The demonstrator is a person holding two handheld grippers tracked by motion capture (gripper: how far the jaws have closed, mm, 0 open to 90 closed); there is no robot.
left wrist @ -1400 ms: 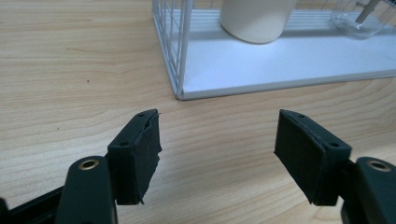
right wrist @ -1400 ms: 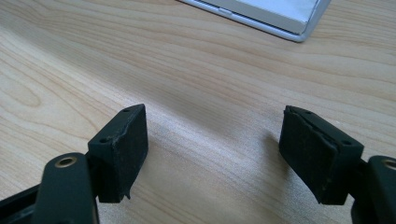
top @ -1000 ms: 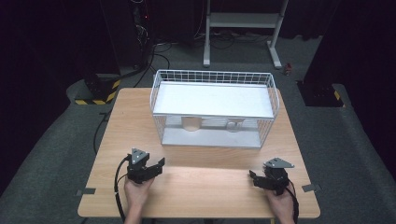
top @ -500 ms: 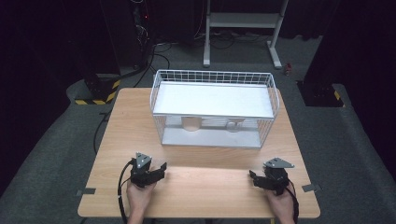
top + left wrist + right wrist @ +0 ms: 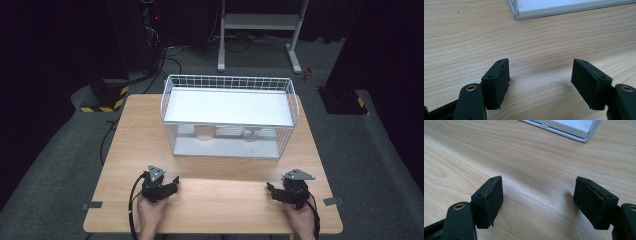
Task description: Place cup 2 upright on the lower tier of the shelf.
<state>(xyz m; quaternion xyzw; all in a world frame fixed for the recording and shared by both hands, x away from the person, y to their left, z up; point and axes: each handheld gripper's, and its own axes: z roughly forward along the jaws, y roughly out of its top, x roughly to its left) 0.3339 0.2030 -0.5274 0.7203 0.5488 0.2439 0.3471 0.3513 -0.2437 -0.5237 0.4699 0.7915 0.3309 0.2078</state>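
light wood table (image 5: 220,200) in a dark room carries a white wire basket (image 5: 230,117); left gripper (image 5: 167,186) and right gripper (image 5: 277,192) jaws apart, empty.

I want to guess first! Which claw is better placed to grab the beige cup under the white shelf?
Probably the left claw: it is open, empty and nearer the beige cup than the right claw.

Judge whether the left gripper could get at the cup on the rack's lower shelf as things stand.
Probably yes. The left gripper is open and empty, bare table lies between it and the rack, and the cup stands behind what looks like an open front, though the upper shelf leaves little headroom.
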